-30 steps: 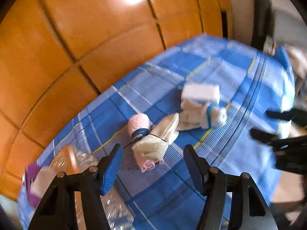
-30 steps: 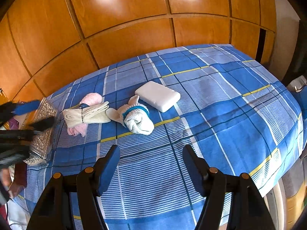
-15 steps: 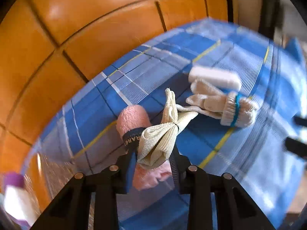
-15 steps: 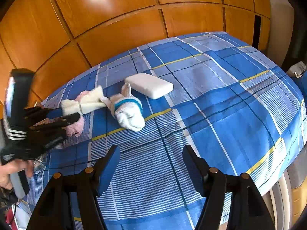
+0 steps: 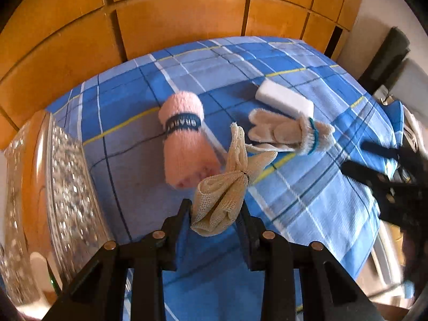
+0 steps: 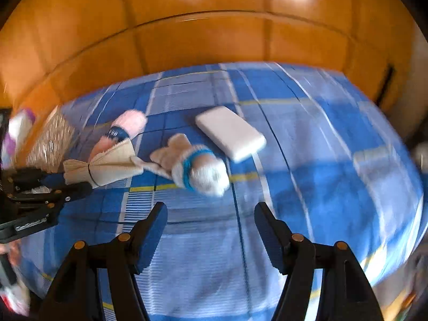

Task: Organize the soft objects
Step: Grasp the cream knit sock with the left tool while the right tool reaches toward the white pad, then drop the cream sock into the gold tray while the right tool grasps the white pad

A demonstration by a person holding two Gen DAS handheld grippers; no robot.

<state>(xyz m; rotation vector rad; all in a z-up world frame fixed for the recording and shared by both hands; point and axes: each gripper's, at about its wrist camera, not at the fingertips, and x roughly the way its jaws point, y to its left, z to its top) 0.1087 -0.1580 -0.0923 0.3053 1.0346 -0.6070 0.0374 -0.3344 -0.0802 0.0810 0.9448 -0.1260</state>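
Wooden panelled wall [image 5: 174,26] across the top of both views; below it a bed under a blue checked cover [image 5: 307,192] fills the middle. Item: left gripper [image 5: 216,211], jaws drawn in tight on the near end of a cream mesh cloth bundle [image 5: 227,187], tied at its waist with a dark band; the bundle's far end fans out toward frame centre, and in the right wrist view the cloth [image 6: 104,165] reads as raised off the cover at middle left, though blur leaves that uncertain. Item: pink rolled towel with a dark band [image 5: 182,136], lying on the cover just beyond the bundle. Item: white gloves with blue cuff trim [image 5: 289,133], centre right, touching or nearly touching a white rectangular pad [image 5: 283,100] behind it. Item: shiny patterned tray or box [image 5: 64,182] at the left edge of the left wrist view. Item: right gripper [image 6: 211,222], jaws wide apart and holding nothing, low in its frame and pointed toward the gloves [image 6: 198,165]. Step judged in hand: carrying the cloth away for sorting, likely toward the container at left. Next move calls for a steady hold and a swing left clear of the container's rim. Open cover lies at lower centre and right; the bed's edge falls away at far right.
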